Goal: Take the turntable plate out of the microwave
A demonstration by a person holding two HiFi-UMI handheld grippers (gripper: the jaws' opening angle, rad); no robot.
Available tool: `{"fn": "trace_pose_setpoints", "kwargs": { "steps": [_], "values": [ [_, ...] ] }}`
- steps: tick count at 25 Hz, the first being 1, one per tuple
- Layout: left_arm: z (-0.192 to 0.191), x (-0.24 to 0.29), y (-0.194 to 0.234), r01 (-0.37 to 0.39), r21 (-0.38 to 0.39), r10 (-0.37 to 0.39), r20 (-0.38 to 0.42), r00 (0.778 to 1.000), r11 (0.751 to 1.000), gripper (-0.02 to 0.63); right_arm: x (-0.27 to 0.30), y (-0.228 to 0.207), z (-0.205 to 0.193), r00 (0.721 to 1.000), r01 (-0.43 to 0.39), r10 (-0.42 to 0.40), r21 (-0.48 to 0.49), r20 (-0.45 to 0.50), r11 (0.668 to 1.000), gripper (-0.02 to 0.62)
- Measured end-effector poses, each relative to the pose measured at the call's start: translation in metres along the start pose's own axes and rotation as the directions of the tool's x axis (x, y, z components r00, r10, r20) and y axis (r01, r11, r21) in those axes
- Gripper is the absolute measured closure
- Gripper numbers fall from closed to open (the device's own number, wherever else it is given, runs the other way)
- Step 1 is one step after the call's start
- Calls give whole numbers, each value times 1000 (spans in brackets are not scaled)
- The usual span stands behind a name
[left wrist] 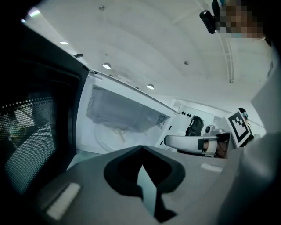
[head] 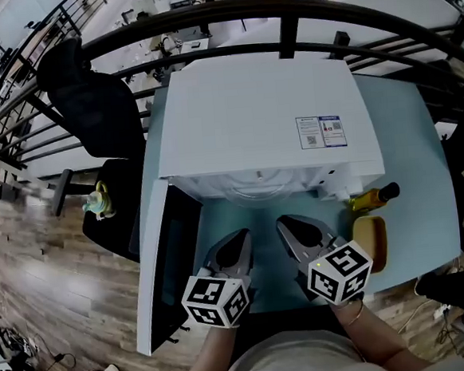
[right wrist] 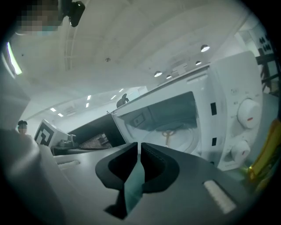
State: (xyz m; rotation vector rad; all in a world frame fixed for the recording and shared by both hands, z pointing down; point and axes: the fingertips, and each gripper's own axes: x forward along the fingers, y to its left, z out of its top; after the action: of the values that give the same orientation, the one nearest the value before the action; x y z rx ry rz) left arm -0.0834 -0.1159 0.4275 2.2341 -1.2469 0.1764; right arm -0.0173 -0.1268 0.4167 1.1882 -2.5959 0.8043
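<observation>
A white microwave [head: 263, 122] stands on a light blue table [head: 407, 127], its door [head: 170, 265] swung open to the left. The clear glass turntable plate [left wrist: 115, 135] lies flat on the cavity floor, and its centre hub shows through the plate [right wrist: 175, 136] in the right gripper view. From above only the plate's front rim [head: 256, 190] shows. My left gripper [head: 244, 236] and right gripper [head: 281, 222] sit side by side just in front of the opening, outside the cavity. The left gripper [left wrist: 141, 147] and the right gripper [right wrist: 139, 144] are both shut with nothing held.
A yellow bottle [head: 373, 198] and a yellow pad [head: 370, 242] lie on the table to the right of the microwave. The control dials [right wrist: 248, 112] are on its right face. A black office chair [head: 90, 104] stands at the left, and a dark railing [head: 282, 13] runs behind.
</observation>
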Motion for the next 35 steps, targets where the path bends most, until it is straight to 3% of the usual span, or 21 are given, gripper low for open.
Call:
{"fn": "trace_pose_setpoints", "kwargs": {
  "steps": [12,22,26,35],
  "values": [
    [-23,29,24,31,-41,-33,-63,997,999,600,36,-51,-35,994,112,-109,236,-24,965,468],
    [-37,40,34,45,-82,-53,-92,994,996,600,63,-74,-60,991,121,-130,447,-10,887,422],
    [-42,43,36,39,-100,-49,-94,994,994,600,72,-83,-58,989,98,-141,555,35,826,388],
    [-53,47,39,51,-110,-65,-127,990,993,600,84,-97,-60,981,145,-194,588,20,796,453]
  ]
}}
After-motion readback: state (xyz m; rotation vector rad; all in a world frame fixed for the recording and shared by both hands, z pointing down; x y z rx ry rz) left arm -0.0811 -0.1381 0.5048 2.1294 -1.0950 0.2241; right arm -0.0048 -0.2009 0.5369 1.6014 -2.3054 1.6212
